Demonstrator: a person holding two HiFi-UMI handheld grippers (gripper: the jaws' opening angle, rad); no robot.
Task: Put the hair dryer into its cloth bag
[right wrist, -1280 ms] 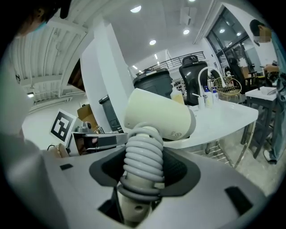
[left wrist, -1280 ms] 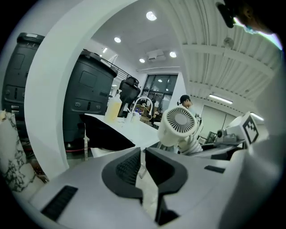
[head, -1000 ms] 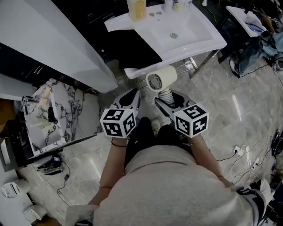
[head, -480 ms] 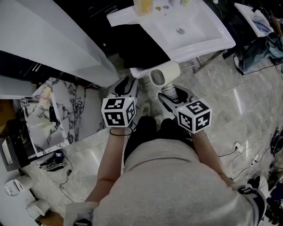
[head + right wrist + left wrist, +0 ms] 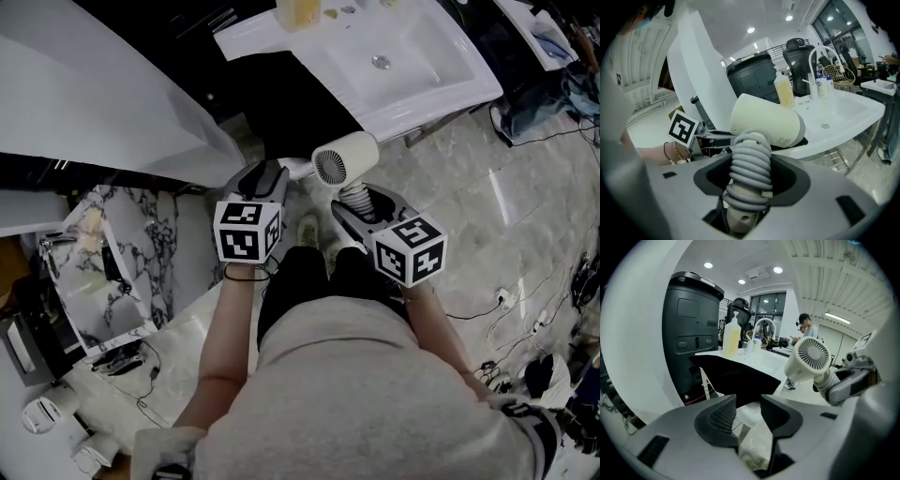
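The cream hair dryer (image 5: pixel 345 159) stands upright, its handle wrapped in its coiled grey cord. My right gripper (image 5: pixel 361 204) is shut on that handle (image 5: pixel 750 168), with the dryer's head (image 5: pixel 766 122) above the jaws. The black cloth bag (image 5: pixel 300 108) lies flat on the near left part of the white sink counter (image 5: pixel 441 89). My left gripper (image 5: pixel 262 180) is just short of the bag's near edge. Its jaws are opening and nothing is between them (image 5: pixel 749 411). In the left gripper view the bag (image 5: pixel 736 373) lies straight ahead and the dryer (image 5: pixel 808 359) is at right.
A yellow bottle (image 5: pixel 298 11) stands at the back of the counter, by the basin drain (image 5: pixel 380 62). A large white panel (image 5: pixel 94 94) slants at left over a marble-patterned piece (image 5: pixel 141 244). Cables (image 5: pixel 506 323) lie on the marble floor at right.
The left gripper's jaws have gone from shut to open. Both grippers have moved forward toward the sink counter, the dryer still held in the right one.
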